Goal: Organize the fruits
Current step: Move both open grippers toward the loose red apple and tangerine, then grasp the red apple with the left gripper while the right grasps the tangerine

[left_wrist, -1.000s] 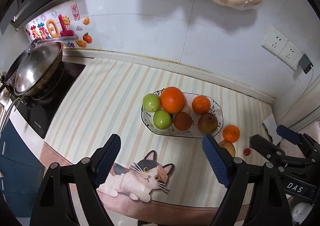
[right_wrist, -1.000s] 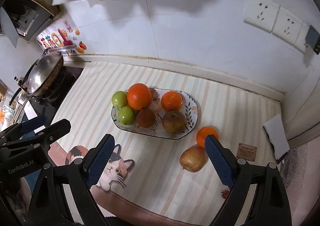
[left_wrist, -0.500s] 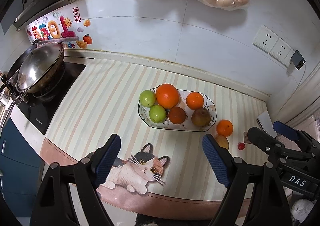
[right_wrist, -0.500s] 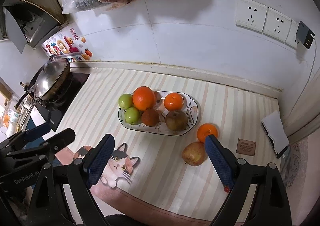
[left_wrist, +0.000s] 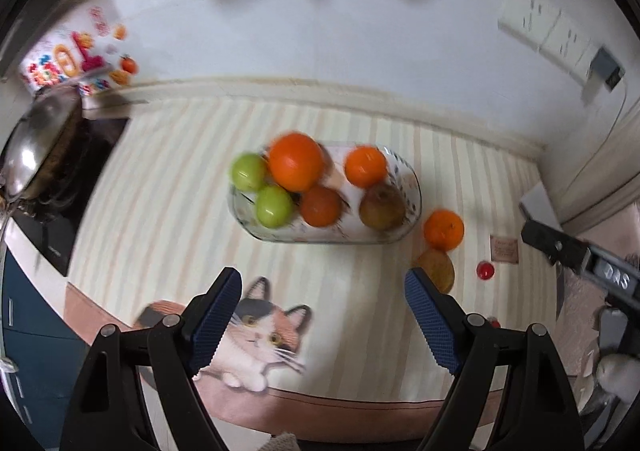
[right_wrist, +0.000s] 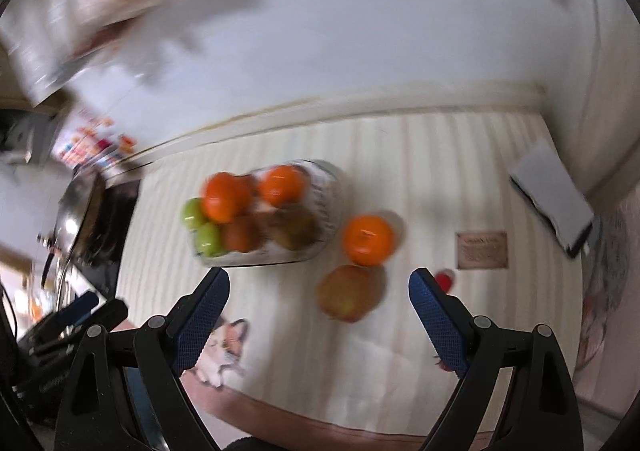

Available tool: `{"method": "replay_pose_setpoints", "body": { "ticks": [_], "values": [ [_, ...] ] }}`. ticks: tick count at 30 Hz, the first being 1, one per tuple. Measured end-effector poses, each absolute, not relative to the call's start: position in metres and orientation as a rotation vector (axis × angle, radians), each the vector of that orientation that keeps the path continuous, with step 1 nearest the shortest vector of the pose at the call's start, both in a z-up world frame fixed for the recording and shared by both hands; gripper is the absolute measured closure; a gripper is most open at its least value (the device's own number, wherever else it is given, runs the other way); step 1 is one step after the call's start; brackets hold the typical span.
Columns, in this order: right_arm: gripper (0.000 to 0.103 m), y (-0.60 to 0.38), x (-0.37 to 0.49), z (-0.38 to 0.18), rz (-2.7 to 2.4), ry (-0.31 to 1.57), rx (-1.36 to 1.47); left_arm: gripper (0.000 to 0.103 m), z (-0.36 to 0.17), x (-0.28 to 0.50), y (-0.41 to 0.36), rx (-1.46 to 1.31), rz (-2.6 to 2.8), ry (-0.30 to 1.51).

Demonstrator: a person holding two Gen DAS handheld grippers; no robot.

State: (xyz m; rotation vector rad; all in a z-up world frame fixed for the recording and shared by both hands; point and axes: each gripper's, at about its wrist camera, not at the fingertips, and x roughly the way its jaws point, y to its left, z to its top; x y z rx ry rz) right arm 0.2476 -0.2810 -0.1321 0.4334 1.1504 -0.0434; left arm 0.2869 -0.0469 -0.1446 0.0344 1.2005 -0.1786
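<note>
Both cameras have swung right toward the loose orange (right_wrist: 368, 240) and apple (right_wrist: 349, 293) beside the plate (right_wrist: 330, 187) holding 6 fruits; left gripper (left_wrist: 324, 317) and right gripper (right_wrist: 319, 317) gape empty.

bare striped mat (right_wrist: 420, 171) beyond loose orange (right_wrist: 368, 240), crowded bowl (right_wrist: 332, 191) left

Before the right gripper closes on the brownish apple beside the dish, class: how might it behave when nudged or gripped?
The brownish apple looks round and lies free on the flat mat, so a nudge would probably roll it. Its smooth-looking skin might slip between narrow pads.
</note>
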Motion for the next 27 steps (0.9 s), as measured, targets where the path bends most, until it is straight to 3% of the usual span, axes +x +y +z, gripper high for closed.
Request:
{"method": "replay_pose_setpoints", "body": {
  "ticks": [1, 3, 16, 18, 27],
  "values": [
    [0.036, -0.294, 0.253, -0.149, -0.043, 1.181, 0.474, 0.02, -0.154, 0.291, -0.056, 0.032, -0.192, 1.228],
    [0.043, -0.308, 0.26, -0.169, -0.041, 1.217, 0.515, 0.02, -0.176, 0.301, -0.08, 0.032, -0.224, 1.29],
    [0.044, -0.362, 0.284, -0.245, -0.069, 1.333, 0.542, 0.02, -0.305, 0.34, -0.209, 0.252, -0.414, 1.596],
    [0.044, -0.368, 0.286, -0.249, -0.074, 1.338, 0.552, 0.039, -0.316, 0.339, -0.213, 0.262, -0.414, 1.61],
    [0.043, -0.364, 0.311, -0.267, -0.019, 1.38, 0.564, 0.039, -0.303, 0.324, -0.152, 0.152, -0.287, 1.576]
  ]
}}
